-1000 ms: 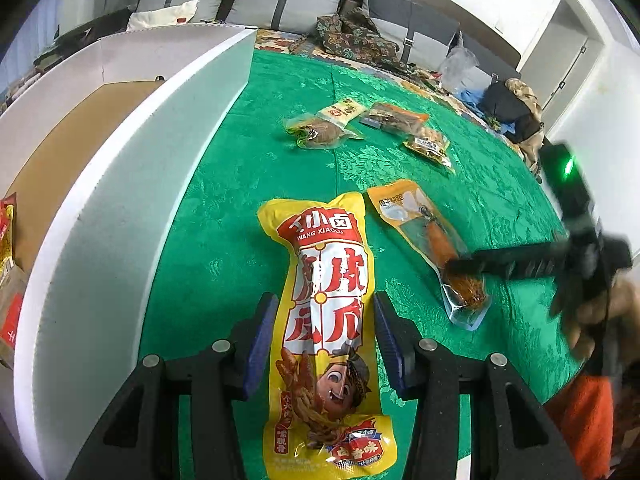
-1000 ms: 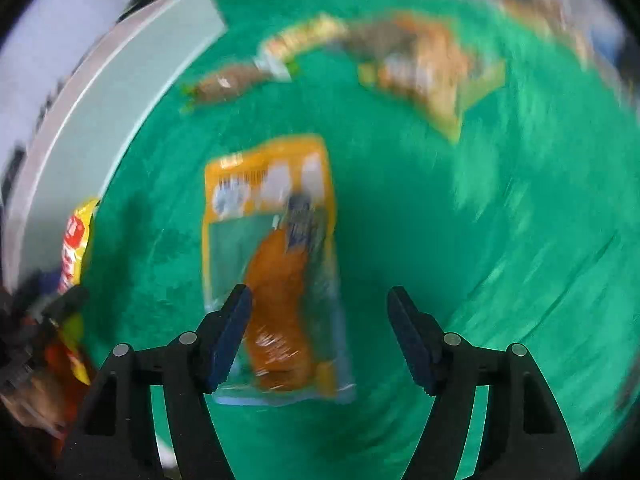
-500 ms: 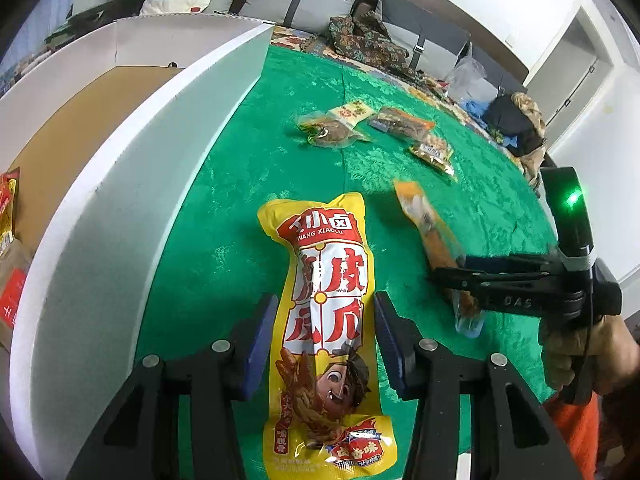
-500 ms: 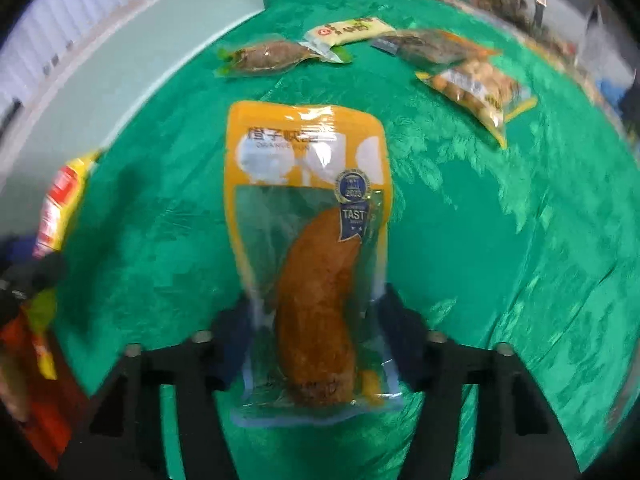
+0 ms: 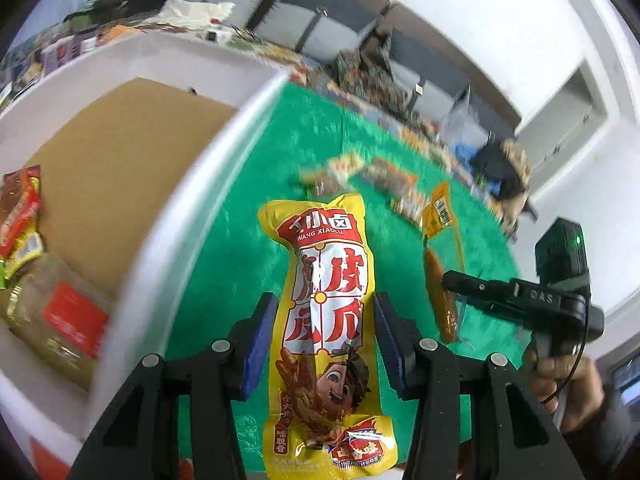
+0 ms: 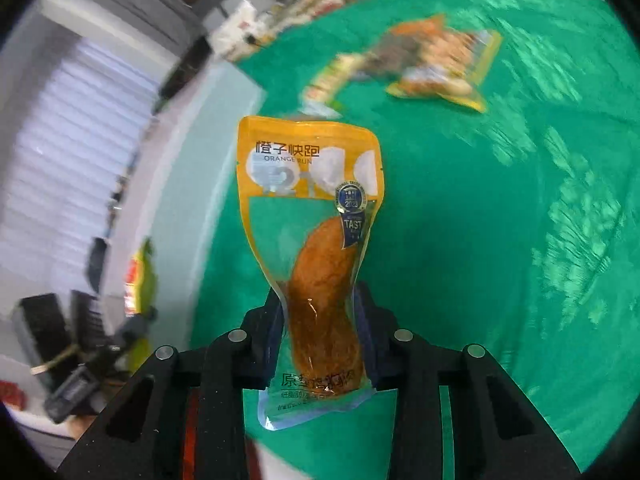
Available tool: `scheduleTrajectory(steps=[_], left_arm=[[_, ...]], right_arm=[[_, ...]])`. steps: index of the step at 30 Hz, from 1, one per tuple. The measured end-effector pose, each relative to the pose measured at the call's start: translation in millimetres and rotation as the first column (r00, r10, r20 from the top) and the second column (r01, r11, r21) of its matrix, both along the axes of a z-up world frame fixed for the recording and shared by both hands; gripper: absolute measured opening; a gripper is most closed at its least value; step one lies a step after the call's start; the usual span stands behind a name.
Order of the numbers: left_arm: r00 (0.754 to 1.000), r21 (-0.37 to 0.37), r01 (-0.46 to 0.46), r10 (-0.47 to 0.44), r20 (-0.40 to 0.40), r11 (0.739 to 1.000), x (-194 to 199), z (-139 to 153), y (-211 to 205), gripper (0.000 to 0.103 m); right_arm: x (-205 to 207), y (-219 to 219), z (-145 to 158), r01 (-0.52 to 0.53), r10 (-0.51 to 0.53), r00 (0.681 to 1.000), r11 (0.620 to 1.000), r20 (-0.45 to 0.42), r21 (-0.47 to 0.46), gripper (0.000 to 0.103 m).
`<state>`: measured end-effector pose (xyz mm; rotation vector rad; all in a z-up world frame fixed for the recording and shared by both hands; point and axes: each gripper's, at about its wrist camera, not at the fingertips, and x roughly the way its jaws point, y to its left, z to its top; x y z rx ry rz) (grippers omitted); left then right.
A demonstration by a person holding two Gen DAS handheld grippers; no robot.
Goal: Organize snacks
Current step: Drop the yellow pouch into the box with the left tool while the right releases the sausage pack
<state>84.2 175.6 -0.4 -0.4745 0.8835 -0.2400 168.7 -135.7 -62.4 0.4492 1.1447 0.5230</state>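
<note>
Snacks (image 6: 420,64) beyond orange pouch (image 6: 320,248) blurred, perhaps three

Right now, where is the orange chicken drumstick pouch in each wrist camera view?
Left wrist: the orange drumstick pouch is right of centre, edge-on, pinched by the right gripper.
Right wrist: it fills the centre, clamped between the jaws.
Shared landmark: the green tablecloth.

Two black two-finger grippers: the left gripper (image 5: 320,336) and the right gripper (image 6: 320,332). One long yellow plastic snack packet (image 5: 326,320). One orange clear-windowed drumstick pouch (image 6: 316,240). One white-walled box with a cardboard floor (image 5: 208,184). Blurred small snack packets (image 6: 420,64) on one green patterned tablecloth (image 6: 520,200): about four; exact count unclear.
</note>
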Motion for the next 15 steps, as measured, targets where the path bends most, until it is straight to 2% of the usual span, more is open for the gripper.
scheduleTrajectory(steps=[2,6,9,10,11,12,13,15], left_arm=[[0.999,-0.005,-0.041,0.041,0.027,0.999,-2,16,20,0.048],[0.982,0.056,-0.180,0.176,0.069,0.982,-5,45,78,0.048],[0.958,0.136,-0.285,0.280,0.060,0.949,-4,45,123,0.048],[0.946,0.180,-0.323,0.320,0.045,0.929,-1,40,140,0.048],[0.935,0.218,-0.352,0.354,0.031,0.910,0,35,152,0.050],[0.924,0.246,-0.376,0.382,0.023,0.893,1,29,163,0.062],[0.911,0.267,-0.401,0.412,0.016,0.876,0,25,173,0.083],[0.882,0.294,-0.454,0.470,0.020,0.841,-9,19,188,0.096]], right_arm=[[-2,18,26,-0.028,0.026,0.999,0.997,0.035,0.067,0.035],[2,85,83,-0.150,0.129,0.983,0.974,0.129,0.171,0.036],[-2,152,111,-0.252,0.217,0.959,0.948,0.183,0.197,0.038],[-2,171,116,-0.275,0.238,0.952,0.942,0.195,0.192,0.040],[-1,199,121,-0.302,0.263,0.940,0.938,0.218,0.171,0.050],[0,218,122,-0.312,0.272,0.934,0.938,0.233,0.154,0.064],[1,234,122,-0.308,0.272,0.932,0.943,0.240,0.129,0.068],[6,267,115,-0.306,0.284,0.932,0.950,0.226,0.067,0.072]])
